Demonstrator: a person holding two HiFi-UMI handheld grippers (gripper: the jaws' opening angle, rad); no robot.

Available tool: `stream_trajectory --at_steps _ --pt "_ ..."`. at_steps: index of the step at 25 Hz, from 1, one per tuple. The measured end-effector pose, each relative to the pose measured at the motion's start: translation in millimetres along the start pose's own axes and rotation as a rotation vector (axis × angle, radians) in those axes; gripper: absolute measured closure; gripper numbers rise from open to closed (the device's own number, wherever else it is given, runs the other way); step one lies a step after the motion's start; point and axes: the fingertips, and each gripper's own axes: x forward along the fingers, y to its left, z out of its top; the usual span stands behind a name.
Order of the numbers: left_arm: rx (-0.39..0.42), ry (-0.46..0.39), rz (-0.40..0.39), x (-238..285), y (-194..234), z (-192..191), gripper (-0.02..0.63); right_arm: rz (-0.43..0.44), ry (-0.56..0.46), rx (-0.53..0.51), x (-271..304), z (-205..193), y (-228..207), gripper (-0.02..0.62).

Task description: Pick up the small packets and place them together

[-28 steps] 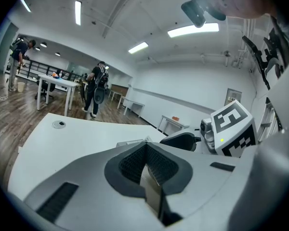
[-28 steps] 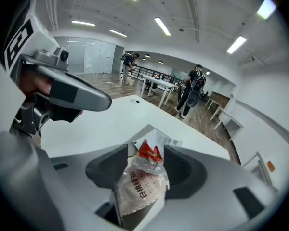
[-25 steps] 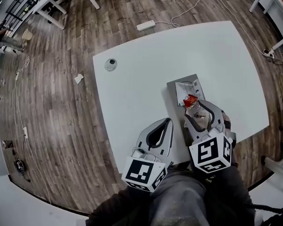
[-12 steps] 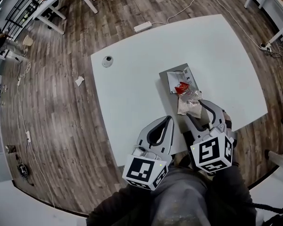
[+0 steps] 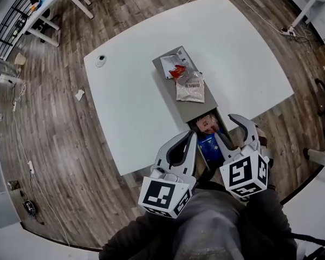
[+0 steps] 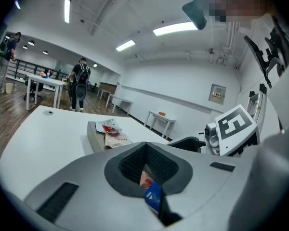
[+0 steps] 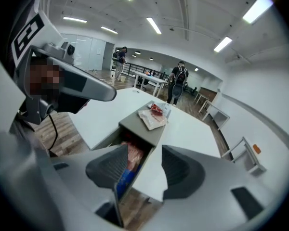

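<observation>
grey drawer (image 7: 106,139) stuck out past the white table's (image 5: 130,107) edge, holding a red packet (image 5: 207,123) and a blue packet (image 5: 209,145); more packets (image 5: 190,86) lay on the box (image 5: 170,93). my right gripper (image 5: 225,126) hung apart and empty at the drawer, and my left gripper (image 5: 193,135) was together. the drawer's wall crowded my jaws, and i judged a snag could tip it floorward.

White table (image 5: 130,107) on wood floor (image 5: 49,145) — round grommet (image 5: 101,60) near its corner.

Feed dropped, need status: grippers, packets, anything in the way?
Left gripper shut, empty; right gripper open at the drawer. Three packets atop gray box; pink packet, blue packet in drawer. Nothing blocking.
</observation>
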Motion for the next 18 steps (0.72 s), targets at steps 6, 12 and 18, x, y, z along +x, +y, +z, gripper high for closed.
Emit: stream_trajectory --at_steps 6,12,18 --pt "-0.013 0.007 0.005 -14.2 -4.0 -16.4 0.611 0.127 0.096 -0.060 11.9 -31.5 50.8 0.374" --pt "-0.016 -0.017 0.047 -18.9 26.7 -1.6 0.611 0.223 0.196 -0.131 50.4 -26.9 70.5 0.340" --pt "-0.043 -0.004 0.061 -9.9 49.5 -2.3 0.611 0.316 0.290 -0.199 76.1 -33.5 71.1 0.278"
